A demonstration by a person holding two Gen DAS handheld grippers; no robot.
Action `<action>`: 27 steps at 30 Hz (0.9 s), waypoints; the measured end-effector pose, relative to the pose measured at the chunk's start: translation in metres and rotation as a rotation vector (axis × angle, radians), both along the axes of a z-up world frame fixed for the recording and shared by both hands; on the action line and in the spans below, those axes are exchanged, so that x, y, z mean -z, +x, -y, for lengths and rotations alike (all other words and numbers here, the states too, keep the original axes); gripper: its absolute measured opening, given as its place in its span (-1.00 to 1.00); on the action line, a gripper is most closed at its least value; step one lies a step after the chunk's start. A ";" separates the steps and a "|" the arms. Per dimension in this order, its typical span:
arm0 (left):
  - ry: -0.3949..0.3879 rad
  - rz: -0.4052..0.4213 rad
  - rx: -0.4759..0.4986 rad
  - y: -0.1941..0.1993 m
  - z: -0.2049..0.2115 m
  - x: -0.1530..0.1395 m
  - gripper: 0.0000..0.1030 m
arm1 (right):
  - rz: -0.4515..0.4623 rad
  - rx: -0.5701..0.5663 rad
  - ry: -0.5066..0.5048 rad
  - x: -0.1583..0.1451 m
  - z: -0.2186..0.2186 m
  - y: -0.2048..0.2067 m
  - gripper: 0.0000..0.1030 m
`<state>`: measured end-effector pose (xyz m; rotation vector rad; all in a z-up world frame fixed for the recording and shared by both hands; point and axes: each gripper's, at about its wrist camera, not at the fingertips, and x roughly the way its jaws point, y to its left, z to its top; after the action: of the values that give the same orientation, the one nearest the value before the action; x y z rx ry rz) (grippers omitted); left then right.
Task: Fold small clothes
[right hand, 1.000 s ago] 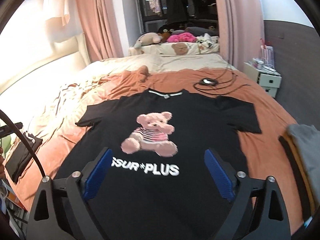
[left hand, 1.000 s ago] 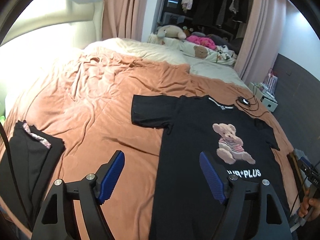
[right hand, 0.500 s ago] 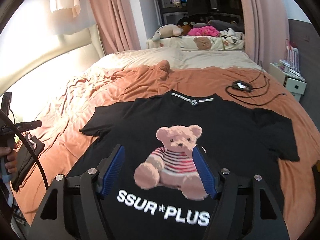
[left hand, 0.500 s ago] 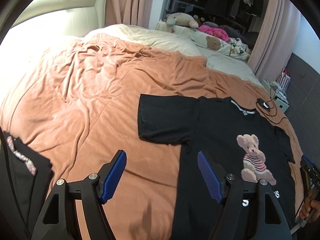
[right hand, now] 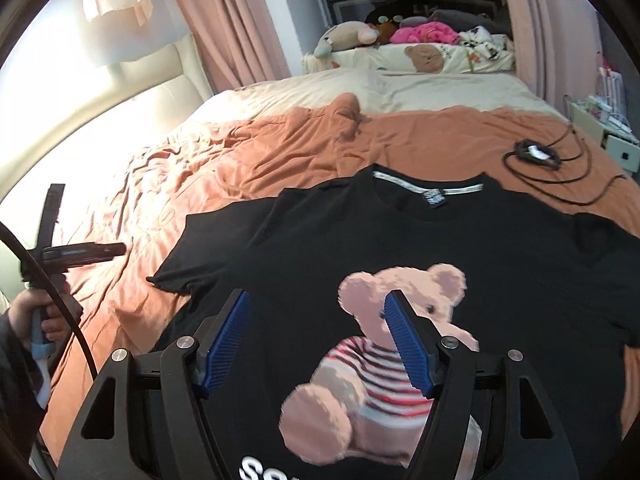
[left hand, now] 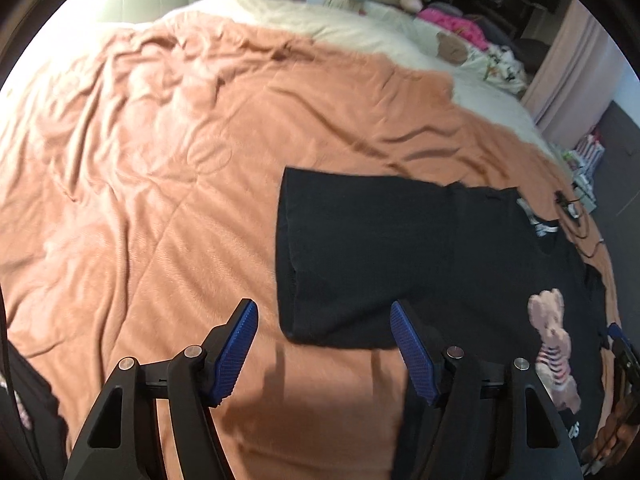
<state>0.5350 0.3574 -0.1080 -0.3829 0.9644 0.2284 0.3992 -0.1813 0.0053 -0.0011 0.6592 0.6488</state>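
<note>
I have a black short-sleeved cotton T-shirt (right hand: 420,240) with a printed teddy bear in a striped top lying flat, front up, on the rumpled orange-brown bedspread (left hand: 160,160), its collar toward the far end of the bed and its hem toward me. My right gripper (right hand: 318,340) hangs just above the shirt's chest with its blue-padded fingers (right hand: 226,344) spread apart and nothing between them; the left finger lies over plain black cloth and the right finger over the bear's face (right hand: 424,292). My left gripper (left hand: 322,346) is over the near edge of the shirt's left sleeve (left hand: 360,256), fingers likewise spread wide and holding nothing, the sleeve hem showing in the gap between them and bare bedspread beneath the left finger. From the right wrist camera I can also see the left gripper from the side, gripped in the person's hand (right hand: 44,320) at the left edge of the bed. A coiled black cable with a small charger (right hand: 536,152) rests on the bedspread beyond the shirt's right shoulder. Plush toys and patterned pillows (right hand: 400,48) are piled at the far end, with pink curtains (right hand: 224,20) behind.
</note>
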 end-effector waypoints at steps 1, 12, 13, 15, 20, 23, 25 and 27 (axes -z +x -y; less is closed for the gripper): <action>-0.011 -0.008 -0.002 0.006 -0.003 0.006 0.37 | -0.001 -0.005 -0.006 0.003 -0.007 0.007 0.33; -0.103 -0.077 -0.020 0.047 -0.027 0.052 0.30 | -0.066 -0.060 -0.013 0.031 -0.067 0.060 -0.21; -0.112 -0.080 -0.018 0.049 -0.027 0.057 0.30 | -0.087 -0.061 -0.010 0.035 -0.074 0.065 -0.27; -0.123 -0.102 -0.018 0.053 -0.028 0.067 0.26 | -0.115 -0.059 -0.005 0.042 -0.086 0.073 -0.34; -0.155 -0.097 -0.028 0.050 -0.028 0.072 -0.45 | -0.182 -0.078 -0.008 0.060 -0.118 0.087 -0.37; -0.220 -0.082 -0.042 0.044 -0.035 0.069 -0.79 | -0.231 -0.096 0.007 0.068 -0.135 0.094 -0.56; -0.195 -0.085 -0.022 0.042 -0.033 0.063 -0.83 | -0.272 -0.111 0.018 0.073 -0.146 0.100 -0.62; -0.197 -0.071 -0.016 0.040 -0.033 0.054 -0.85 | -0.304 -0.117 0.028 0.079 -0.156 0.108 -0.62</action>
<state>0.5747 0.3906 -0.1618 -0.5665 1.0580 0.1625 0.5077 -0.0250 -0.0736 0.0865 0.9482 0.7786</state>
